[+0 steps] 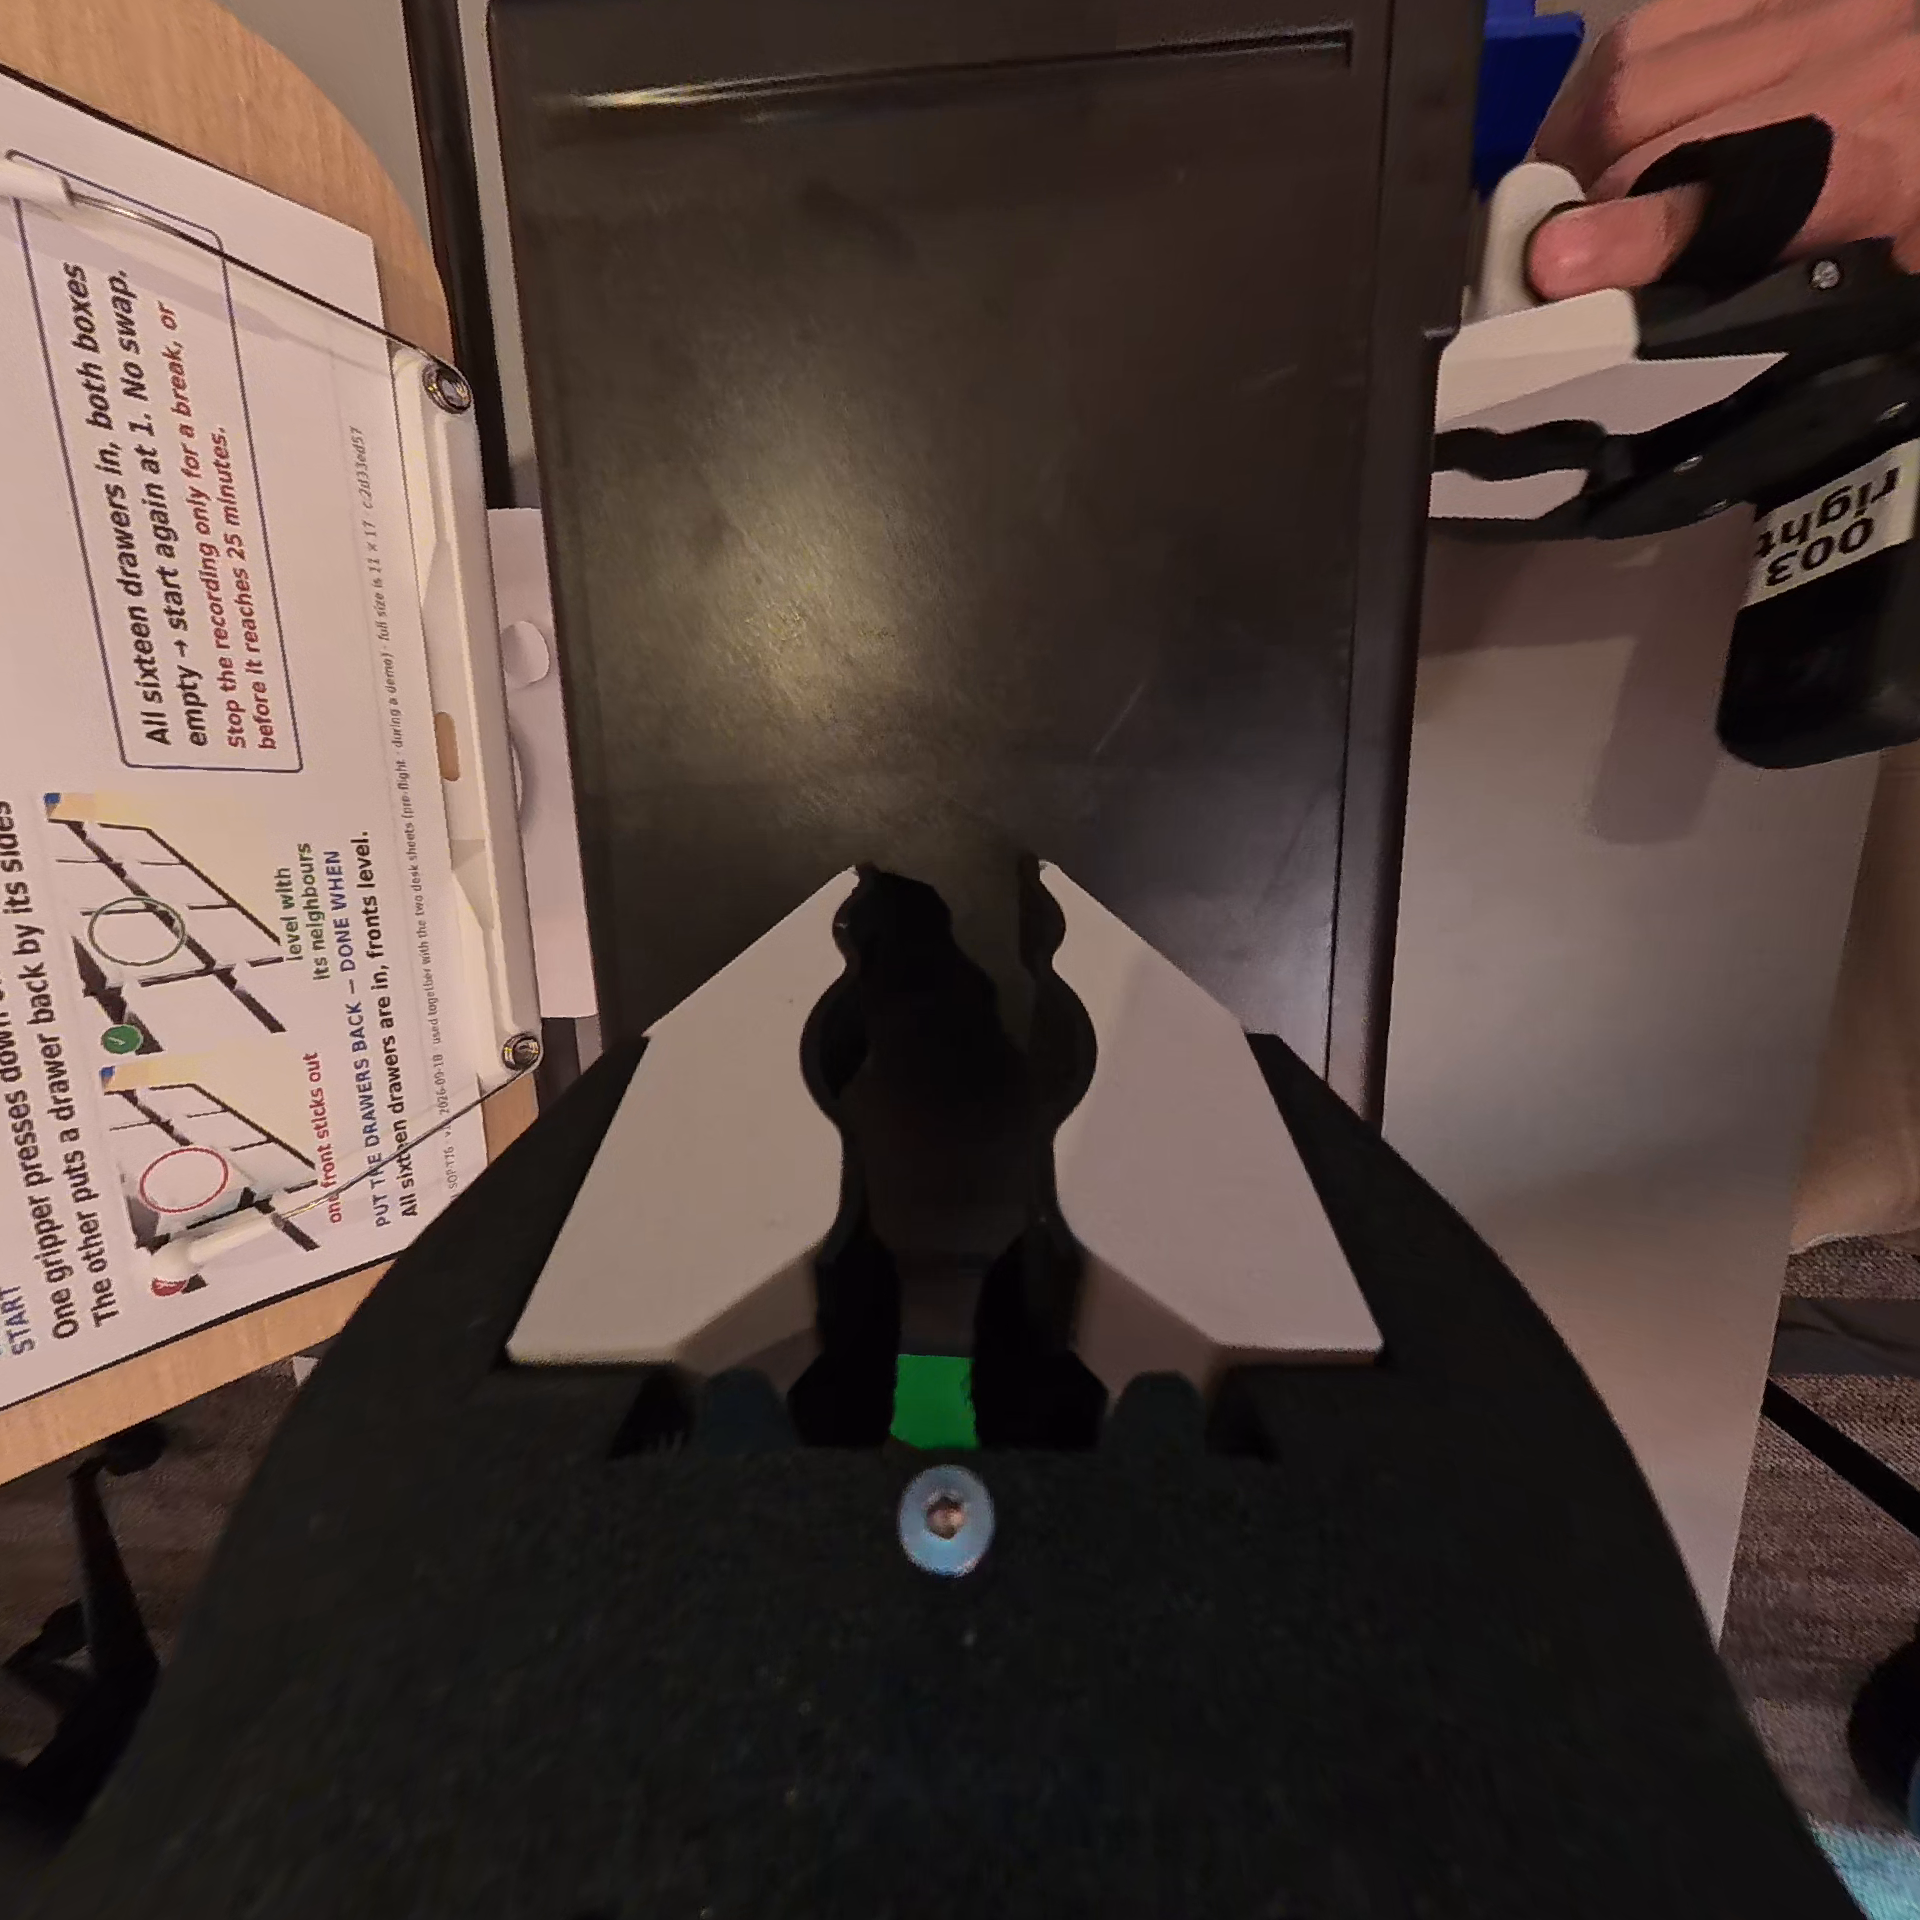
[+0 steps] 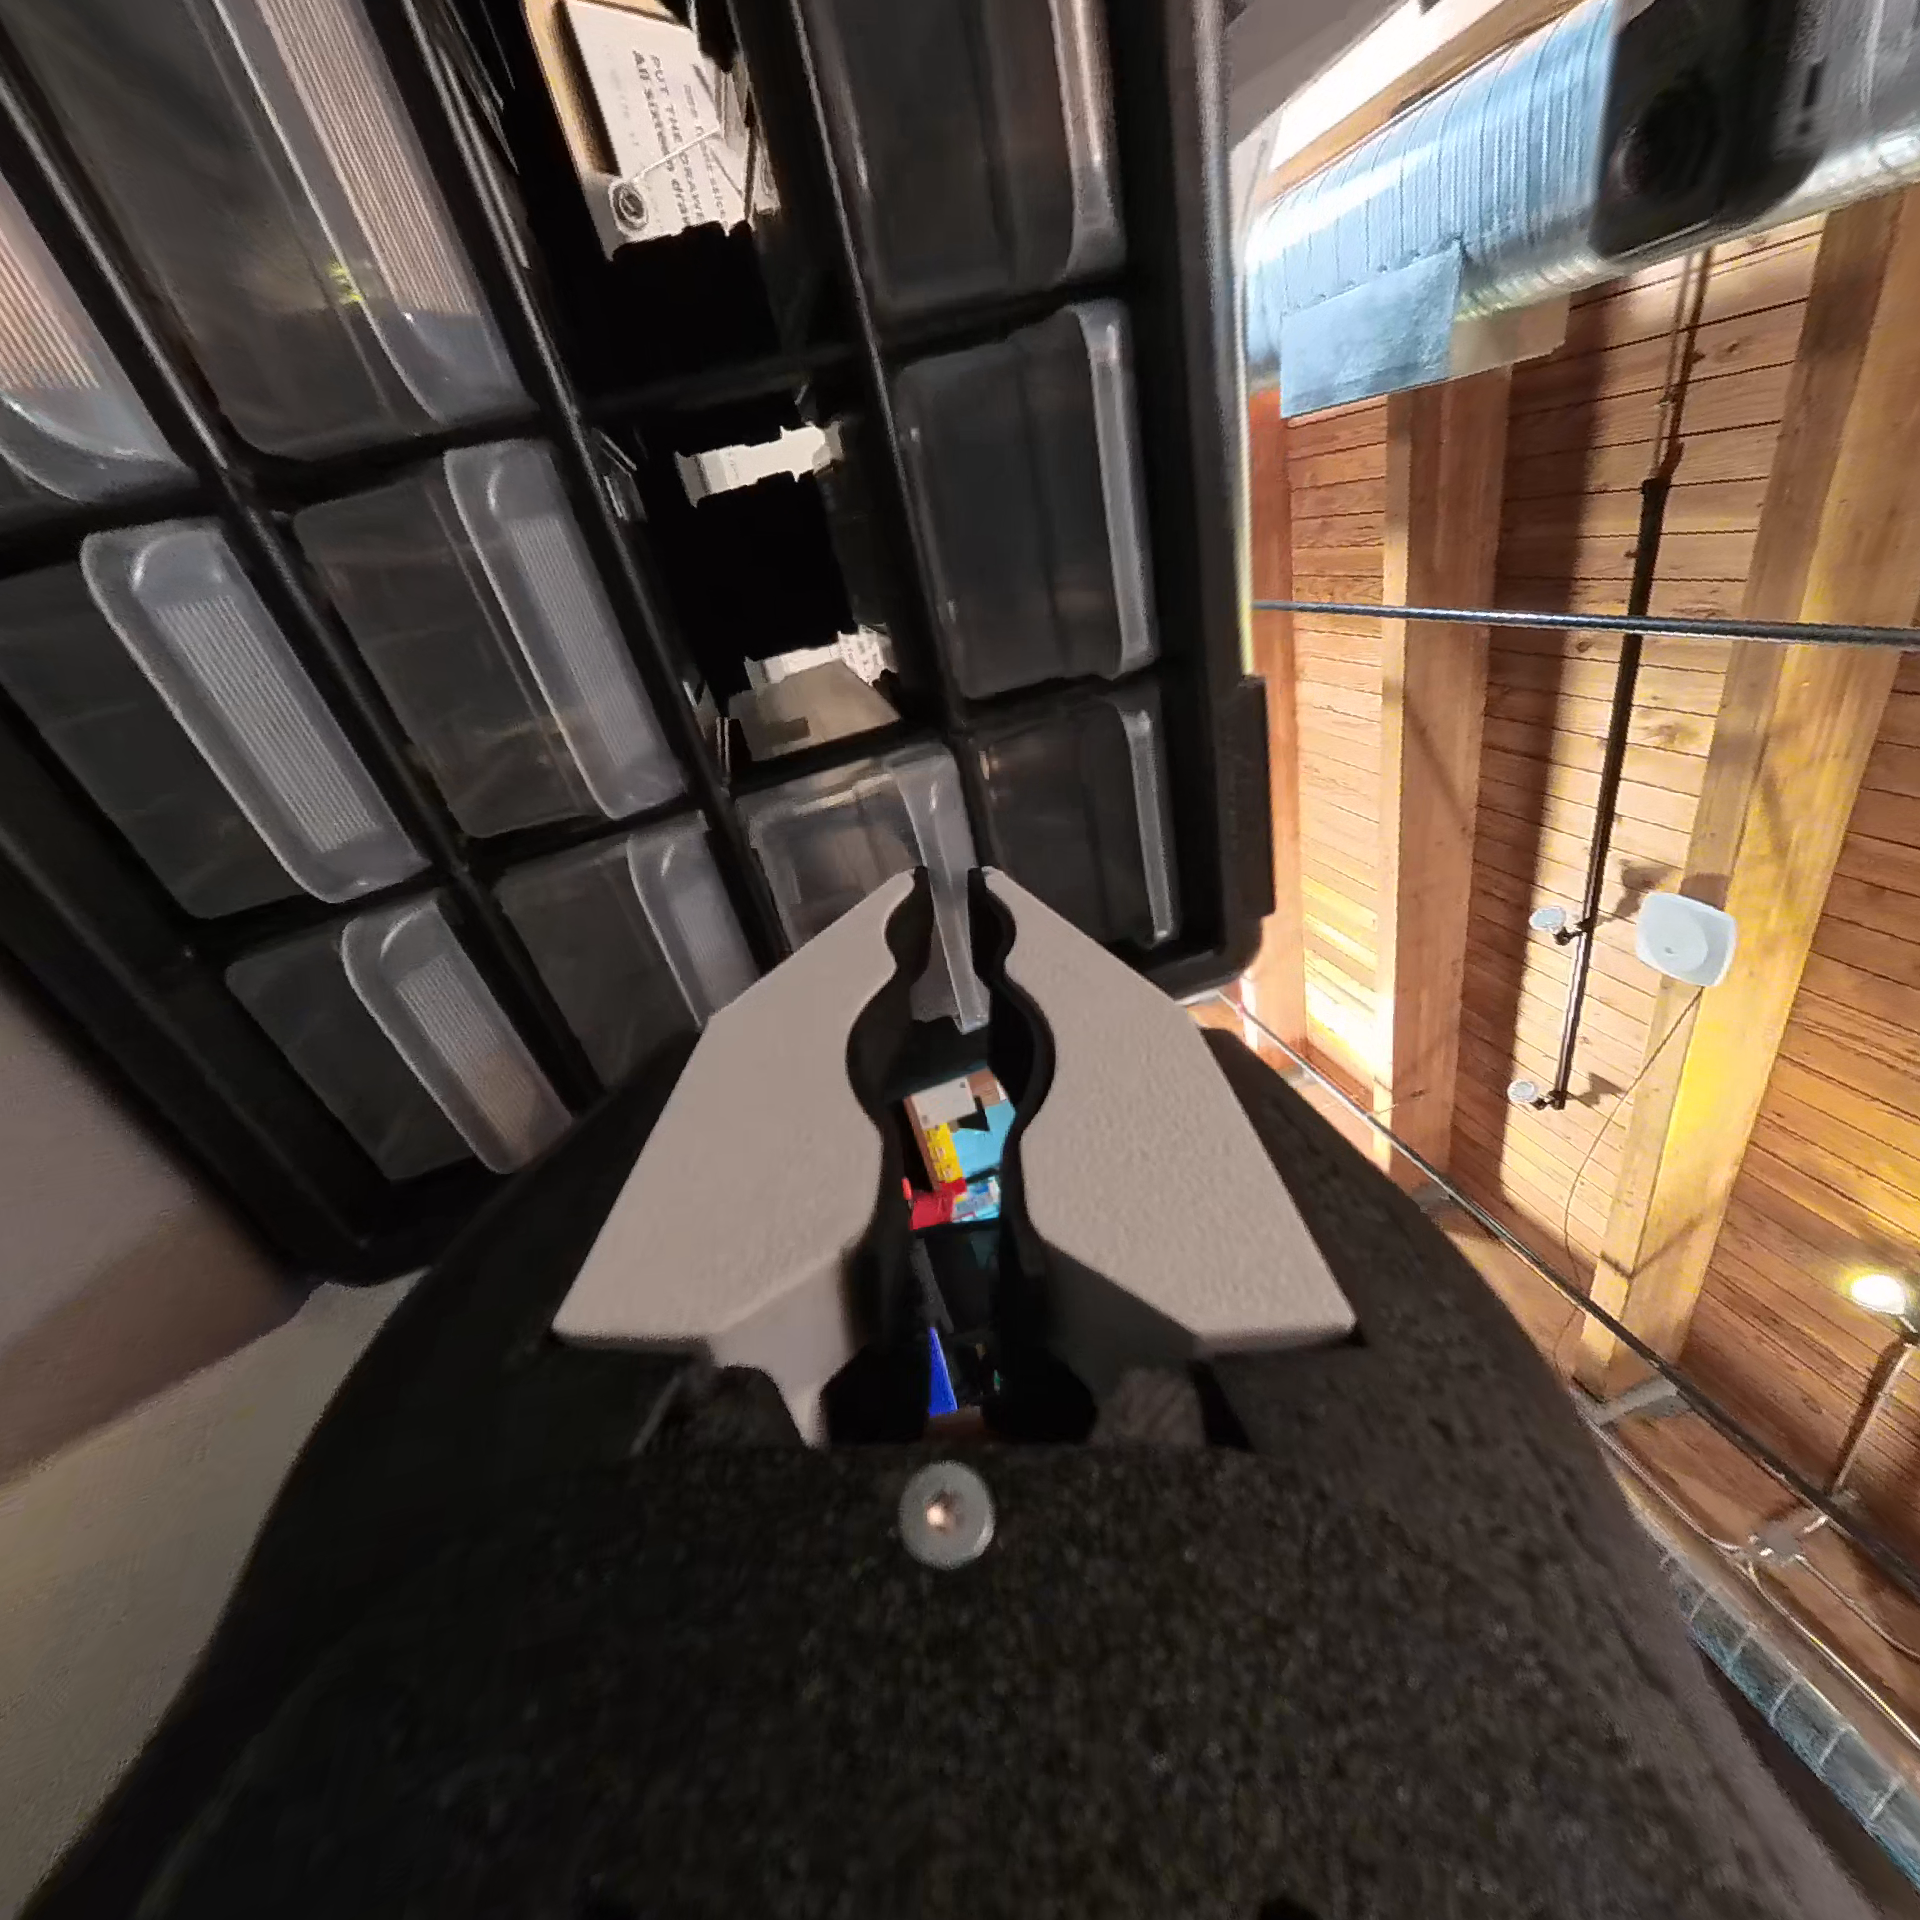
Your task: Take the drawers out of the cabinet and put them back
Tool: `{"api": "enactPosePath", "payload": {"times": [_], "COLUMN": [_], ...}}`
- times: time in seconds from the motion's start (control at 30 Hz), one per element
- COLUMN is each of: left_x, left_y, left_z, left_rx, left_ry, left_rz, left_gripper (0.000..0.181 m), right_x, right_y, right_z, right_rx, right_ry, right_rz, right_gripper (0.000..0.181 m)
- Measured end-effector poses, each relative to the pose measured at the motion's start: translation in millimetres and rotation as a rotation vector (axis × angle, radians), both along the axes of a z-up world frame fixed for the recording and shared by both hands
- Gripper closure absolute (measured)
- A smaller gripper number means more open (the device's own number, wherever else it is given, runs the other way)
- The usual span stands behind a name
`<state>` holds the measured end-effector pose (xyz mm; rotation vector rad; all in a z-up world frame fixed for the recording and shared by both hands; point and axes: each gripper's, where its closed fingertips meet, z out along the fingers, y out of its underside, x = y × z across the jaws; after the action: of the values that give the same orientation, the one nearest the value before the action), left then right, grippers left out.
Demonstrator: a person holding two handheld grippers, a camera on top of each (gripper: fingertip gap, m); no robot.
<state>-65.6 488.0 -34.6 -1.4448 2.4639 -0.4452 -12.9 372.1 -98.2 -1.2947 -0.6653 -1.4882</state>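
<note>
The right tool (image 2: 948,883) is clenching the clear handle of a drawer (image 2: 862,831) sitting in the black cabinet (image 2: 1195,520). The left tool (image 1: 948,873), fingers nearly together and grasping nothing, is pressing against the cabinet's side (image 1: 935,468).

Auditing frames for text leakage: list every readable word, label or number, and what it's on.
Writing not quoted; carriers only.
White laminated instruction sheet on the wooden table: legible print, diagrams.
White sticker on the right gripper's black body: legible, upside down.
White card seen through the black cabinet's empty slot: blurred, partial.
Clear plastic drawers: none.
</note>
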Motion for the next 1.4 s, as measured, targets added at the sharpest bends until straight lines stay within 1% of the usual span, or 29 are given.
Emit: {"api": "enactPosePath", "payload": {"times": [0.37,0.63,0.73,0.8,0.87,0.93,1.0,1.23,1.3,1.4], "left_x": [0.0,-0.5,0.0,1.6,2.7,3.4,3.8,3.2,3.0,3.1], "left_y": [-0.3,-1.1,-0.7,0.2,0.4,0.3,0.2,-0.7,-1.0,-1.1], "left_z": [0.3,0.6,0.4,0.3,0.2,0.2,0.2,0.3,0.3,0.4], "left_rx": [0.025,0.062,0.050,0.036,0.023,0.012,0.006,0.016,0.022,0.032], "left_ry": [-0.002,0.000,0.007,0.001,-0.006,-0.012,-0.018,-0.028,-0.027,-0.025], "left_rz": [-0.007,-0.013,-0.005,0.005,0.011,0.016,0.019,0.020,0.018,0.011], "left_gripper": [0.156,0.158,0.158,0.158,0.158,0.158,0.158,0.160,0.160,0.161], "right_x": [-28.0,-45.0,-51.7,-58.5,-63.1,-64.7,-66.0,-68.2,-69.3,-70.2], "right_y": [-67.0,-106.0,-120.9,-127.9,-137.1,-144.7,-150.7,-155.2,-156.7,-165.6], "right_z": [2.6,12.8,14.6,8.0,2.4,-6.9,-14.1,-35.0,-47.3,-67.0], "right_rx": [0.037,0.065,0.056,0.014,-0.005,-0.037,-0.056,-0.098,-0.160,-0.245], "right_ry": [-0.061,-0.060,-0.044,-0.008,-0.034,-0.007,-0.017,0.029,0.064,0.061], "right_rz": [0.017,0.012,0.021,0.046,0.035,0.034,0.027,0.021,0.027,0.017], "right_gripper": [0.177,0.178,0.179,0.180,0.180,0.180,0.180,0.179,0.179,0.176]}}
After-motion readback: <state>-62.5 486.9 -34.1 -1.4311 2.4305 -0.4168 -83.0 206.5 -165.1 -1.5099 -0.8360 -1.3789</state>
